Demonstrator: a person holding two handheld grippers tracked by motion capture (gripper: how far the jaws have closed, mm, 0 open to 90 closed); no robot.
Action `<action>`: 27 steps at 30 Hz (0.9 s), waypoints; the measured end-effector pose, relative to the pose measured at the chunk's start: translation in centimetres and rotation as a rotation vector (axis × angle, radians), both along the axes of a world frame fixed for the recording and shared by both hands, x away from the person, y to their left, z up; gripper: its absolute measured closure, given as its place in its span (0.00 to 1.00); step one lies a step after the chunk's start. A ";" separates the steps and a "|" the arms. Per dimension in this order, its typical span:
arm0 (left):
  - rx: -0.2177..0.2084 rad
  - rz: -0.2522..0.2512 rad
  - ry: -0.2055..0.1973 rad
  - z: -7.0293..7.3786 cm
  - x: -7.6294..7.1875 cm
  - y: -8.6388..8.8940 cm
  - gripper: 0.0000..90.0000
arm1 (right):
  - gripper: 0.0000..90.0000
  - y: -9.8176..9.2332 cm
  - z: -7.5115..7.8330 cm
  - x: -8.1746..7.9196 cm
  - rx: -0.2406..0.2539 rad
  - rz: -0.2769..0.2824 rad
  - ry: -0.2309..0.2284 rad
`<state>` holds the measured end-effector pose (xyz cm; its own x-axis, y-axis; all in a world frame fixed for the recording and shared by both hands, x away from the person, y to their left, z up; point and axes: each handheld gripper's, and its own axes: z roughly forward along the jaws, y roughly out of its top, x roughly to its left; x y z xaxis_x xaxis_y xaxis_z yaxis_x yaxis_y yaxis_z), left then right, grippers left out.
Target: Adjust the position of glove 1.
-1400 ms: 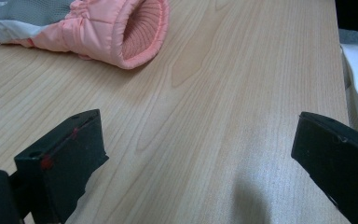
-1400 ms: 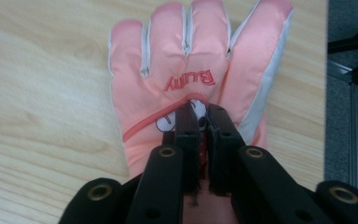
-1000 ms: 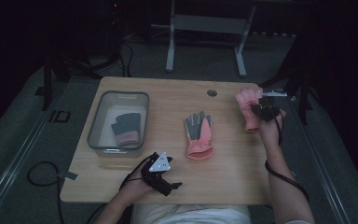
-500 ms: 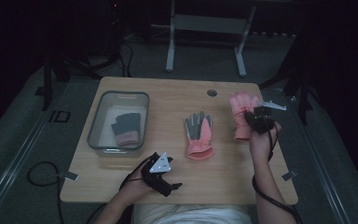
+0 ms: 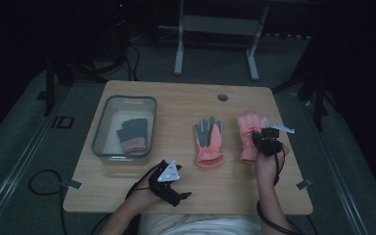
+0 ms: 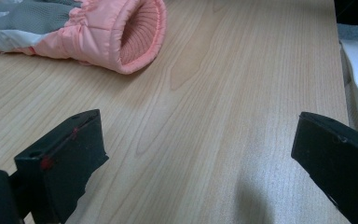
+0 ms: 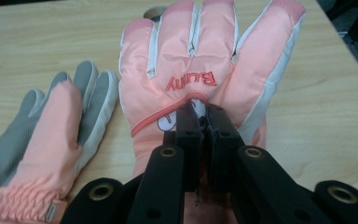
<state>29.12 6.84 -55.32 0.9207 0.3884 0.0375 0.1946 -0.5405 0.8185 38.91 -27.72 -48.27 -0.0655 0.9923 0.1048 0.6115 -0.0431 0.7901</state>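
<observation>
Right gripper view: puffy quilted pink glove (image 7: 200, 60)

The pink glove (image 7: 200, 70) bears red lettering, seemingly "Bunny", upside down.

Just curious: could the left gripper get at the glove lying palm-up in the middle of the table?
Probably yes. The left gripper sits open near the palm-up glove, with bare table between its jaws and the glove's cuff.
</observation>
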 end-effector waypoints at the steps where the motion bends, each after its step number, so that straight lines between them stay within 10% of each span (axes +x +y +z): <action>1: 0.000 0.001 -0.002 0.0 0.0 0.0 0.02 | 0.95 0.3 -0.3 -0.1 -0.001 -0.001 0.007; 14: 0.001 -0.008 -0.004 -0.1 -0.1 0.0 0.02 | 0.90 1.4 -4.4 1.4 -0.021 -0.034 0.092; 27: -0.004 -0.009 0.002 -0.1 -0.1 0.1 0.02 | 0.67 0.3 -1.8 1.9 -0.044 0.067 0.072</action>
<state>29.04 6.90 -55.39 0.9243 0.3801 0.0343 0.1912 -0.5391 0.8203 40.83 -27.38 -50.06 -0.1255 0.9898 0.0681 0.6674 0.0334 0.7440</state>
